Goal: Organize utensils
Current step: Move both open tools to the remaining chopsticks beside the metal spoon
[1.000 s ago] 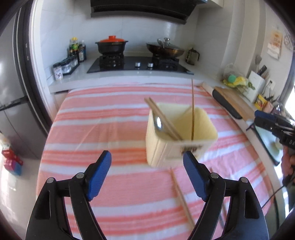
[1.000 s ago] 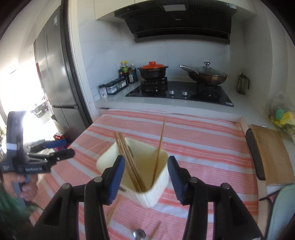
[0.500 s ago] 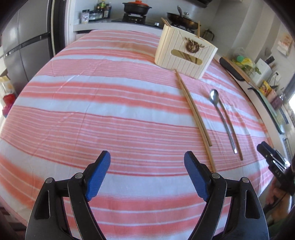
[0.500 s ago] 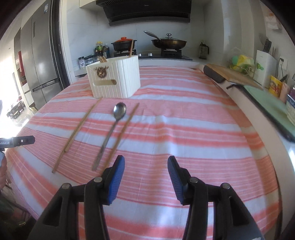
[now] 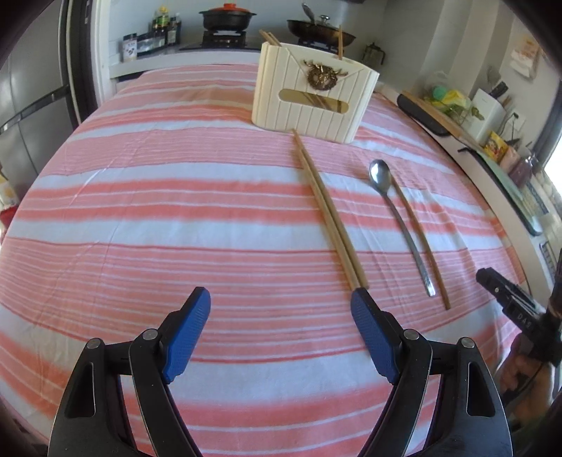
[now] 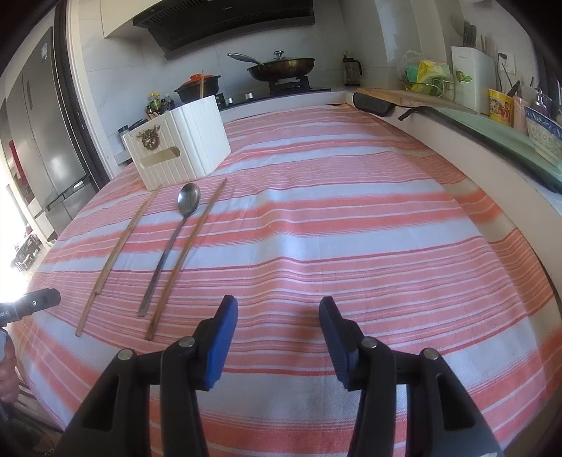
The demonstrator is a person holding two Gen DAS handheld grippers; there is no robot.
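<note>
A cream utensil holder (image 5: 312, 95) stands on the striped cloth with chopsticks sticking out of it; it also shows in the right wrist view (image 6: 179, 151). In front of it lie a pair of wooden chopsticks (image 5: 328, 211), a metal spoon (image 5: 397, 218) and a single chopstick (image 5: 421, 242). In the right wrist view the pair (image 6: 116, 253), the spoon (image 6: 172, 239) and the single chopstick (image 6: 189, 249) lie left of centre. My left gripper (image 5: 281, 309) is open and empty, near the pair's near end. My right gripper (image 6: 279, 316) is open and empty, right of the utensils.
A red and white striped cloth (image 5: 158, 211) covers the table. A stove with a pot (image 5: 226, 17) and a pan (image 6: 281, 65) is behind. A cutting board (image 6: 404, 95), a knife block (image 6: 472, 81) and bowls (image 6: 542, 133) line the right counter. A fridge (image 6: 45, 147) stands left.
Both grippers have dropped from above the holder to low over the table's near side, and now sit a little closer to the utensils. Both stayed open and empty.
</note>
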